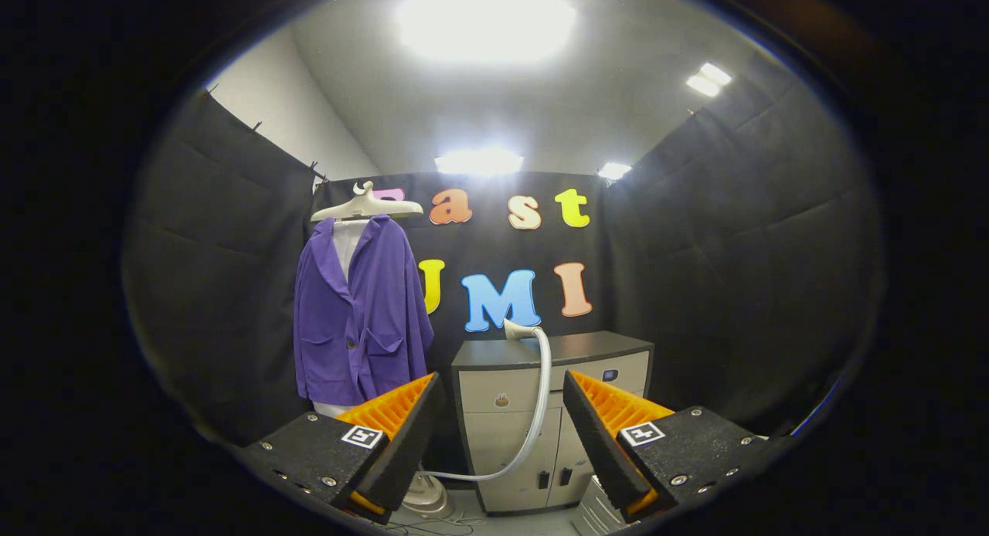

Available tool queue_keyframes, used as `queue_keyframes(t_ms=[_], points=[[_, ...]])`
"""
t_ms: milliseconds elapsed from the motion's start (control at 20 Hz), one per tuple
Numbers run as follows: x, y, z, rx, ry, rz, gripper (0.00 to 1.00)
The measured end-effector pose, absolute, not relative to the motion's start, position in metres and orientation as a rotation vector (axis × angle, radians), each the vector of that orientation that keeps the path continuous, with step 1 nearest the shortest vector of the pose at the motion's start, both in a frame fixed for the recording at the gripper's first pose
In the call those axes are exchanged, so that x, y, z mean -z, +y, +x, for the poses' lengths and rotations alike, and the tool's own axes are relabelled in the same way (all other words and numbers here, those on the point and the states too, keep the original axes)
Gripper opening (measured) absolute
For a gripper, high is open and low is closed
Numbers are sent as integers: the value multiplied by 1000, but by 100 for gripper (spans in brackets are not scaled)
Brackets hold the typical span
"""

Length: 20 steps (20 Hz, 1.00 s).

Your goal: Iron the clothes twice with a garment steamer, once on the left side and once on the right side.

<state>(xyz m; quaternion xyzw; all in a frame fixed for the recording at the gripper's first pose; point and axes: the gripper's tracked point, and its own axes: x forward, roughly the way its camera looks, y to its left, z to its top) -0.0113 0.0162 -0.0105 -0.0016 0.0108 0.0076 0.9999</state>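
- Your tongs (501, 428) are spread wide apart and hold nothing; the two fingers frame the scene ahead from below.
- A purple jacket (359, 316) hangs on a pale hanger (365, 206) against the black cloth wall, beyond your left finger. It hangs straight, its front facing you, with two pockets low on the front and a white lining showing at the collar.
- The hem of the jacket sits just behind the tip of your left finger.
- A grey cabinet (552, 416) with a dark top stands to the right of the jacket, straight ahead between your fingers and beyond them.
- The steamer head (519, 329) rests on the cabinet's dark top, near its front edge.
- A pale hose (537, 412) runs from the steamer head down the cabinet front and curves left to the steamer base (427, 496) on the floor, just beside your left finger.
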Motion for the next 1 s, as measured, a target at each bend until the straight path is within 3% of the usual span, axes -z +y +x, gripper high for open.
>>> queue_keyframes(t_ms=[450, 1000], points=[[-6, 17, 17, -45, 1, 11, 95], [-47, -10, 137, -100, -51, 70, 95]])
